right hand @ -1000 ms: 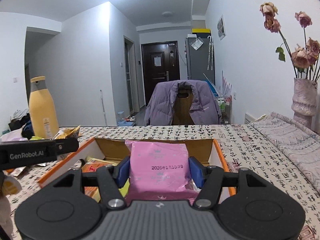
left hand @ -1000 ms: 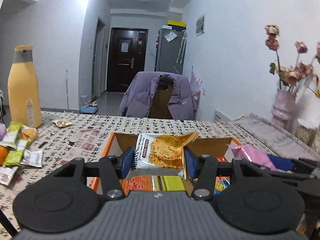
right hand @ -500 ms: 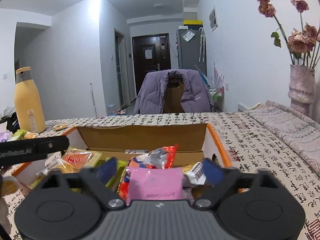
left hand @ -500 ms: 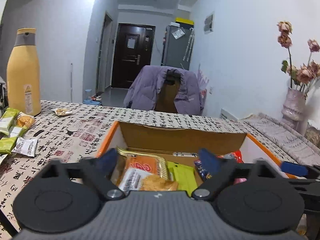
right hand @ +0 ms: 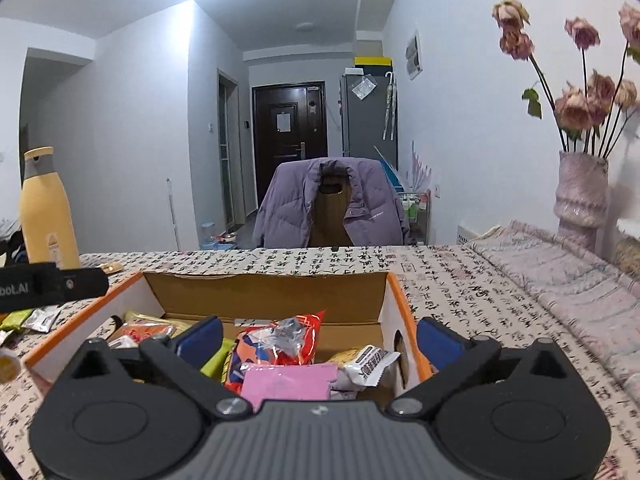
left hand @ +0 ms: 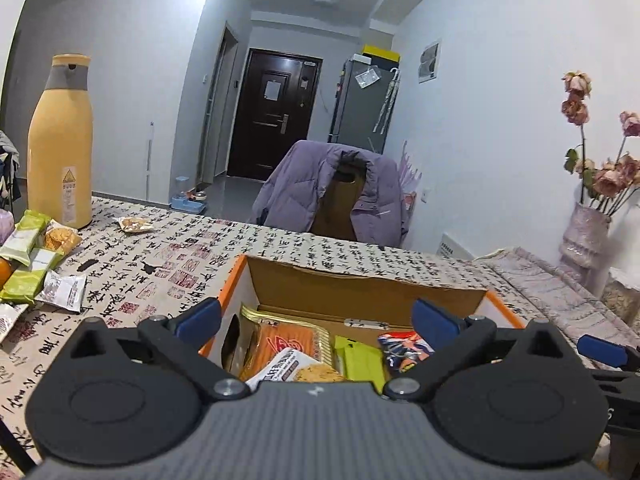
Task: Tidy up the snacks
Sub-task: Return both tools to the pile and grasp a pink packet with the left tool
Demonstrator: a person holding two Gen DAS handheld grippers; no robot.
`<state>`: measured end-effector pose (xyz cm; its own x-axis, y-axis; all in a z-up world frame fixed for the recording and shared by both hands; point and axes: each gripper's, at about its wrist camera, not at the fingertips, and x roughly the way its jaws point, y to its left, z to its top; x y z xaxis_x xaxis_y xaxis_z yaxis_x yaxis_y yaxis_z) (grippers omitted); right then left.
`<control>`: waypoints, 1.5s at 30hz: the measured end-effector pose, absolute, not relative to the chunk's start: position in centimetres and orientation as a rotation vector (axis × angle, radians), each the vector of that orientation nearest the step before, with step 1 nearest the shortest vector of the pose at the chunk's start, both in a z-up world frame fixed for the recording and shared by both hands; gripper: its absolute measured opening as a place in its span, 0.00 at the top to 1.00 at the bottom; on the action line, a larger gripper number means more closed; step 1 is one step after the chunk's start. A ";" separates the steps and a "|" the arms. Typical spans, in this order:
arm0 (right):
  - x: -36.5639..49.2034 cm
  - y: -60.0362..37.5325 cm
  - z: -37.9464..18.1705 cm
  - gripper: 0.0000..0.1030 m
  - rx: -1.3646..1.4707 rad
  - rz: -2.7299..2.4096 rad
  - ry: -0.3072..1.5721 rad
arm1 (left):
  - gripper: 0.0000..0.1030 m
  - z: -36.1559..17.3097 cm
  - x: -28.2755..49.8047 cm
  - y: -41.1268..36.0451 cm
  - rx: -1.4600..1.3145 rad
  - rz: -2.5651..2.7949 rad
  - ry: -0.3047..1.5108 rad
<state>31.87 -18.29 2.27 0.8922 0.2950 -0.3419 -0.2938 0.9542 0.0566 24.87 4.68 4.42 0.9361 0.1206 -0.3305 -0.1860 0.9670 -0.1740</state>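
Observation:
An orange-rimmed cardboard box (left hand: 362,287) sits on the table and holds several snack packs. My left gripper (left hand: 316,318) is open and empty above the box's near left side, over a cracker pack (left hand: 296,370) and an orange pack (left hand: 286,340). My right gripper (right hand: 319,334) is open and empty above the box (right hand: 264,292), over the pink pack (right hand: 286,384) and a red pack (right hand: 280,338). Loose snack packs (left hand: 32,264) lie on the table at the left.
A tall yellow bottle (left hand: 60,148) stands at the table's far left. A small snack (left hand: 134,224) lies near it. A chair with a purple jacket (left hand: 332,192) is behind the table. A vase of dried roses (right hand: 580,196) stands at the right.
Both grippers opened and dropped their packs into the box: the left let go of the cracker pack, the right the pink pack. Both then drew back slightly.

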 end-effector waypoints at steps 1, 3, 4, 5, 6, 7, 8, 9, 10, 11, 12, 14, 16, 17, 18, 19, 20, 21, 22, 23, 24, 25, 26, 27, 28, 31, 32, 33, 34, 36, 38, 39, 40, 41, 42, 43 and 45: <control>31.4 -18.4 2.6 0.00 0.001 0.313 0.357 | 0.00 4.7 24.3 4.6 -0.193 0.158 0.320; 30.2 -18.8 3.1 0.00 -0.005 0.322 0.358 | 0.00 4.9 23.5 4.4 -0.177 0.158 0.322; 29.6 -19.0 3.3 0.00 -0.007 0.325 0.358 | 0.00 5.0 23.0 4.3 -0.174 0.151 0.327; 28.9 -19.3 3.5 0.00 -0.007 0.330 0.359 | 0.00 5.0 22.6 4.3 -0.173 0.147 0.334; 28.5 -19.6 3.5 0.00 -0.007 0.335 0.363 | 0.00 5.1 22.1 4.3 -0.170 0.145 0.343; 27.9 -19.8 3.5 0.00 -0.008 0.340 0.369 | 0.00 5.0 21.6 4.2 -0.167 0.141 0.350; 27.1 -20.0 3.5 0.00 -0.012 0.346 0.372 | 0.00 4.9 21.0 4.2 -0.166 0.135 0.359; 26.4 -20.3 3.4 0.00 -0.019 0.348 0.372 | 0.00 4.8 20.4 4.2 -0.162 0.127 0.370; 25.6 -20.5 3.2 0.00 -0.027 0.349 0.372 | 0.00 4.5 19.7 4.1 -0.158 0.125 0.380; 24.8 -20.7 3.1 0.00 -0.032 0.351 0.375 | 0.00 4.3 19.2 4.0 -0.153 0.122 0.390; 24.1 -21.1 2.9 0.00 -0.034 0.354 0.381 | 0.00 4.0 18.6 3.9 -0.145 0.116 0.407; 23.0 -21.6 2.5 0.00 -0.037 0.359 0.394 | 0.00 3.3 17.5 3.6 -0.135 0.103 0.437; 21.7 -22.2 2.0 0.00 -0.045 0.356 0.404 | 0.00 2.6 16.4 3.1 -0.125 0.086 0.468; 21.2 -22.5 1.7 0.00 -0.047 0.354 0.410 | 0.00 2.3 15.9 2.9 -0.122 0.082 0.483; 20.6 -22.8 1.5 0.00 -0.047 0.353 0.417 | 0.00 2.0 15.4 2.6 -0.119 0.077 0.501; 20.2 -23.1 1.3 0.00 -0.046 0.353 0.423 | 0.00 1.7 15.0 2.4 -0.119 0.071 0.515; 19.8 -23.4 1.1 0.00 -0.045 0.352 0.428 | 0.00 1.4 14.5 2.1 -0.122 0.064 0.530; 19.4 -23.7 0.9 0.00 -0.044 0.352 0.434 | 0.00 1.1 14.0 1.8 -0.123 0.054 0.548; 19.1 -24.0 0.6 0.00 -0.042 0.350 0.441 | 0.00 0.8 13.6 1.5 -0.124 0.045 0.562; 18.7 -24.3 0.3 0.00 -0.037 0.348 0.449 | 0.00 0.5 13.2 1.2 -0.124 0.037 0.575; 18.3 -24.6 0.0 0.00 -0.032 0.347 0.456 | 0.00 0.3 12.8 0.8 -0.122 0.031 0.587; 17.9 -24.9 -0.3 0.00 -0.028 0.347 0.464 | 0.00 0.0 12.4 0.5 -0.119 0.026 0.599; 17.5 -25.1 -0.6 0.00 -0.025 0.346 0.472 | 0.00 -0.3 12.1 0.1 -0.117 0.020 0.613; 17.2 -25.4 -0.9 0.00 -0.023 0.344 0.480 | 0.00 -0.6 11.7 -0.3 -0.115 0.014 0.626; 16.8 -25.5 -1.1 0.00 -0.022 0.342 0.485 | 0.00 -0.8 11.4 -0.7 -0.114 0.007 0.640; 16.0 -26.1 -1.7 0.00 -0.014 0.336 0.499 | 0.00 -1.6 10.6 -1.9 -0.106 -0.008 0.671; 15.8 -26.3 -1.9 0.00 -0.012 0.335 0.503 | 0.00 -1.7 10.4 -2.3 -0.101 -0.008 0.680; 15.5 -26.4 -2.0 0.00 -0.010 0.334 0.506 | 0.00 -1.9 10.2 -2.6 -0.097 -0.008 0.687; 15.3 -26.6 -2.2 0.00 -0.007 0.332 0.508 | 0.00 -2.1 10.0 -2.9 -0.093 -0.010 0.693; 14.8 -26.8 -2.3 0.00 -0.003 0.331 0.509 | 0.00 -2.4 9.7 -3.5 -0.085 -0.011 0.700; 14.5 -27.1 -2.4 0.00 0.003 0.329 0.507 | 0.00 -2.5 9.4 -4.1 -0.074 -0.004 0.705; 14.3 -27.2 -2.5 0.00 0.006 0.328 0.507 | 0.00 -2.6 9.3 -4.3 -0.073 -0.002 0.705; 14.2 -27.4 -2.5 0.00 0.008 0.326 0.508 | 0.00 -2.8 9.1 -4.5 -0.074 -0.007 0.707; 14.0 -27.5 -2.6 0.00 0.010 0.325 0.508 | 0.00 -2.9 9.0 -4.7 -0.075 -0.012 0.710; 13.9 -27.6 -2.6 0.00 0.012 0.325 0.509 | 0.00 -3.0 8.9 -4.9 -0.072 -0.012 0.713; 13.7 -27.7 -2.7 0.00 0.013 0.325 0.510 | 0.00 -3.2 8.8 -5.1 -0.066 -0.006 0.714; 13.5 -27.7 -2.9 0.00 0.015 0.325 0.512 | 0.03 -3.4 8.6 -5.4 -0.056 0.007 0.718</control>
